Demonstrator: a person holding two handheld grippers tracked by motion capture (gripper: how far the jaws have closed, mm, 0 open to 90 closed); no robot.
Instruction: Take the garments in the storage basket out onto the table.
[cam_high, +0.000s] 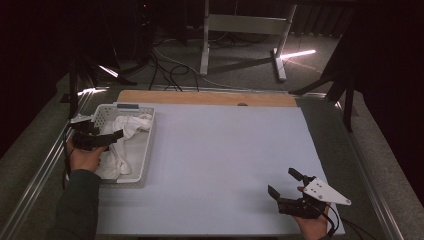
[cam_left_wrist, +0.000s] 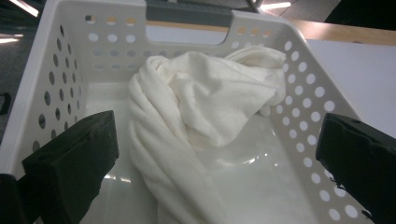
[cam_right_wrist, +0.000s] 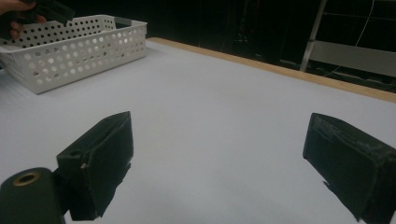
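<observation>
The left tool (cam_high: 107, 137) hangs wide open, empty, over the white cloth (cam_left_wrist: 201, 116) bunched in the basket (cam_high: 145, 150) at the bench's (cam_high: 225, 160) left edge. The right tool (cam_high: 285, 182), also open and empty, hovers well apart over bare bench near the front.

Dim room, dark far background, bright strip light (cam_high: 298, 53) on far floor, pale mat (cam_high: 220, 165) evenly lit, glare on basket (cam_left_wrist: 254, 158) floor, near jaws blurred
</observation>
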